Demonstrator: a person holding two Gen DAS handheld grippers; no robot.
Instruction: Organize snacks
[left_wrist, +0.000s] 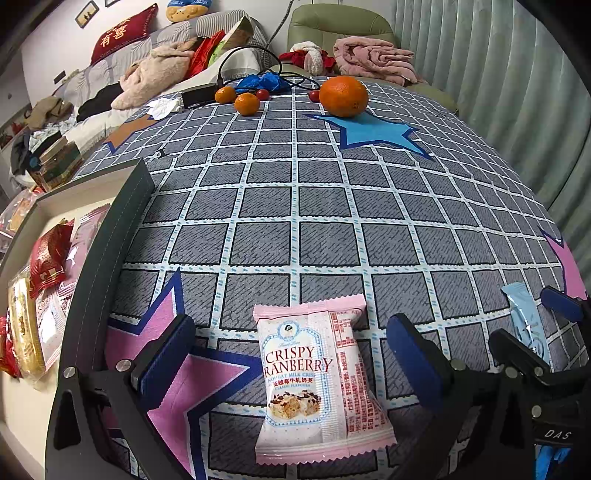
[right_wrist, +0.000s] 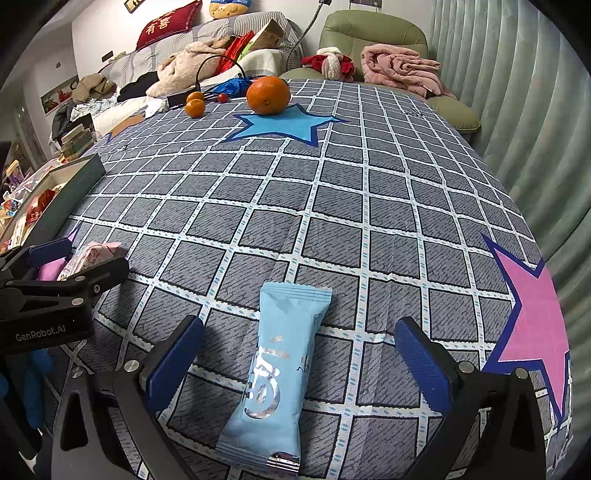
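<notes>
A pink "Crispy Cranberry" snack packet (left_wrist: 317, 380) lies flat on the checked cloth between the open fingers of my left gripper (left_wrist: 291, 354). A light blue snack bar (right_wrist: 275, 373) lies flat between the open fingers of my right gripper (right_wrist: 299, 358). Neither packet is gripped. The blue bar (left_wrist: 526, 325) and the right gripper (left_wrist: 535, 328) also show at the right of the left wrist view. The left gripper (right_wrist: 77, 258) and the pink packet (right_wrist: 92, 256) show at the left of the right wrist view. A dark green box (left_wrist: 122, 229) holding several snack packets stands at the left.
A large orange (left_wrist: 343, 96), small tangerines (left_wrist: 246, 103), cherry tomatoes, a blue bag and a black cable lie at the far edge of the table. The box (right_wrist: 70, 192) is at the table's left edge. A bed, an armchair and curtains surround the table.
</notes>
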